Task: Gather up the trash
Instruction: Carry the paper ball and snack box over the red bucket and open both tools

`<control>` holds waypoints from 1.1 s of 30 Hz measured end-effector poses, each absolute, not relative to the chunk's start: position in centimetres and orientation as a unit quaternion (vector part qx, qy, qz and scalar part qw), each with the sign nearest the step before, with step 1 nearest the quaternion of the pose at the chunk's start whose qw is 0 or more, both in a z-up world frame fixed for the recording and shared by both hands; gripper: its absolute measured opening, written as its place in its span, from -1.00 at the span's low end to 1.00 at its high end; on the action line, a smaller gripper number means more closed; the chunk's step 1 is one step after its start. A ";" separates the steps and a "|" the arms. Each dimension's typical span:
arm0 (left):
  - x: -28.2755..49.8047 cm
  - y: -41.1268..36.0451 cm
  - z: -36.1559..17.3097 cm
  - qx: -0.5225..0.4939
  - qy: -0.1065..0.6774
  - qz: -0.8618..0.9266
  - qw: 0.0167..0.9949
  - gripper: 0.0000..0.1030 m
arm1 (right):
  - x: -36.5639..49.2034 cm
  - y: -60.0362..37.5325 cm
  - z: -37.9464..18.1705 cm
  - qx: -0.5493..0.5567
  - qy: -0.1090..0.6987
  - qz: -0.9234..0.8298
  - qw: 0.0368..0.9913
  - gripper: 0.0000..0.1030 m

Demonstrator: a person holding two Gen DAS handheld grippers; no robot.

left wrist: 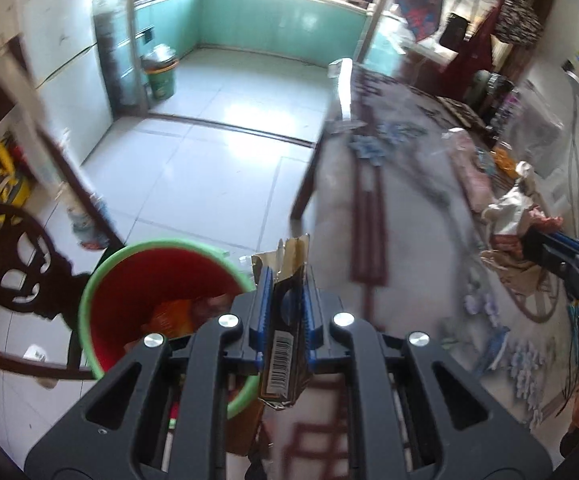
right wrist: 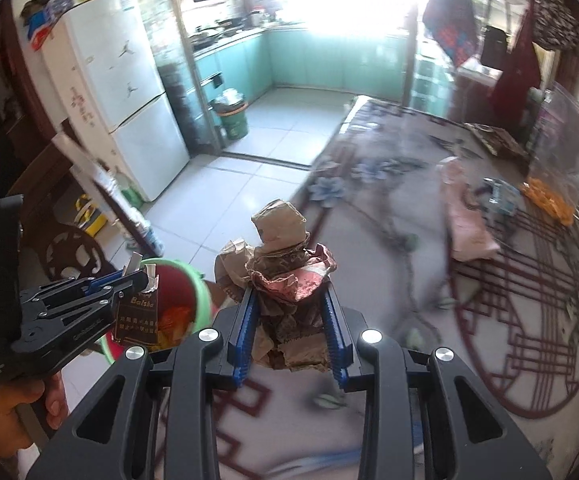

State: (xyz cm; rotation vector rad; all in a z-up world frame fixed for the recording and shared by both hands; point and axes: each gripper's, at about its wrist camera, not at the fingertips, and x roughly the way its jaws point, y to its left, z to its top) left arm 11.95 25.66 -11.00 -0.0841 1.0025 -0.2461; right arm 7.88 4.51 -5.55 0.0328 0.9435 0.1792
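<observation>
My left gripper (left wrist: pixel 285 280) is shut on a flattened dark cigarette pack (left wrist: pixel 285 344) with a barcode, held at the right rim of a red bin with a green rim (left wrist: pixel 101 276); orange wrappers lie inside the bin. In the right wrist view the left gripper (right wrist: pixel 135 280) holds the pack (right wrist: pixel 137 316) over the bin (right wrist: pixel 201 296). My right gripper (right wrist: pixel 291 300) is shut on a wad of crumpled brown and pink paper (right wrist: pixel 285 276) above the table edge. The right gripper (left wrist: pixel 529 244) also shows at the far right of the left wrist view.
A table with a floral cloth (right wrist: pixel 389 208) carries a pink cloth (right wrist: pixel 469 220), a blue packet (right wrist: pixel 499 196) and orange snacks (right wrist: pixel 545 200). A white fridge (right wrist: pixel 129 100) and a green kitchen bin (right wrist: pixel 233 120) stand beyond. A carved dark chair (left wrist: pixel 13 264) stands left of the red bin.
</observation>
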 end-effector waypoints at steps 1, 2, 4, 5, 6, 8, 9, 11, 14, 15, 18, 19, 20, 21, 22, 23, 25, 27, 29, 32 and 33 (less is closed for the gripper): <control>12.0 26.5 -11.3 -0.043 0.482 -0.109 0.868 -0.73 | 8.0 5.2 -5.7 0.013 0.456 0.092 0.885 -0.42; 12.0 27.2 -11.6 -0.046 0.484 -0.102 0.868 -0.73 | 8.2 6.0 -5.8 0.009 0.458 0.101 0.883 -0.42; 11.9 29.3 -12.3 -0.052 0.491 -0.081 0.866 -0.73 | 8.7 7.9 -6.1 0.002 0.462 0.118 0.879 -0.42; 11.9 29.8 -12.4 -0.053 0.493 -0.075 0.865 -0.73 | 8.9 8.8 -6.4 0.003 0.466 0.129 0.875 -0.42; 11.9 30.7 -12.8 -0.056 0.497 -0.065 0.863 -0.73 | 9.2 9.6 -6.7 0.008 0.471 0.142 0.871 -0.42; 12.0 32.3 -13.4 -0.063 0.504 -0.048 0.860 -0.73 | 9.7 11.0 -7.3 0.011 0.481 0.160 0.862 -0.42; 12.0 32.8 -13.5 -0.065 0.505 -0.042 0.859 -0.73 | 9.9 11.6 -7.5 0.009 0.485 0.167 0.859 -0.42; 11.9 33.9 -13.8 -0.069 0.507 -0.030 0.859 -0.73 | 10.3 13.3 -8.2 0.001 0.494 0.183 0.850 -0.41; 12.0 35.7 -14.3 -0.078 0.511 -0.010 0.856 -0.73 | 10.9 15.3 -9.2 -0.004 0.508 0.204 0.837 -0.41; 11.9 36.2 -14.4 -0.082 0.511 -0.005 0.855 -0.73 | 11.1 15.9 -9.5 -0.005 0.512 0.211 0.832 -0.41; 12.1 37.2 -14.8 -0.090 0.514 0.006 0.853 -0.73 | 11.7 17.5 -10.2 -0.007 0.521 0.229 0.822 -0.41; 12.2 37.5 -14.9 -0.092 0.515 0.009 0.852 -0.72 | 11.8 17.9 -10.4 -0.010 0.523 0.234 0.819 -0.41; 12.2 37.6 -14.9 -0.094 0.515 0.011 0.852 -0.69 | 11.9 18.3 -10.6 -0.013 0.526 0.239 0.816 -0.37; 12.3 38.0 -14.9 -0.099 0.514 0.017 0.852 -0.59 | 12.1 18.8 -10.9 -0.014 0.532 0.246 0.810 -0.25; 12.3 38.4 -14.9 -0.105 0.511 0.026 0.853 -0.40 | 12.2 19.0 -11.0 -0.011 0.533 0.248 0.809 -0.20; 12.3 38.9 -14.9 -0.114 0.507 0.036 0.853 0.20 | 12.2 19.0 -11.0 -0.007 0.533 0.249 0.809 -0.09; 12.2 39.5 -14.7 -0.129 0.495 0.049 0.858 0.40 | 12.3 19.1 -11.1 -0.001 0.533 0.258 0.806 -0.07; 12.5 39.8 -14.8 -0.132 0.498 0.053 0.856 0.40 | 12.4 18.7 -11.0 -0.001 0.530 0.261 0.807 -0.07; 12.9 39.5 -14.9 -0.130 0.501 0.051 0.854 0.40 | 12.6 18.1 -11.1 0.011 0.533 0.261 0.805 -0.07; 13.5 38.3 -14.8 -0.129 0.501 0.039 0.855 0.40 | 12.7 16.1 -10.6 0.033 0.528 0.251 0.811 -0.07; 13.8 37.4 -14.7 -0.127 0.502 0.029 0.855 0.40 | 12.6 15.0 -10.3 0.036 0.523 0.241 0.817 -0.06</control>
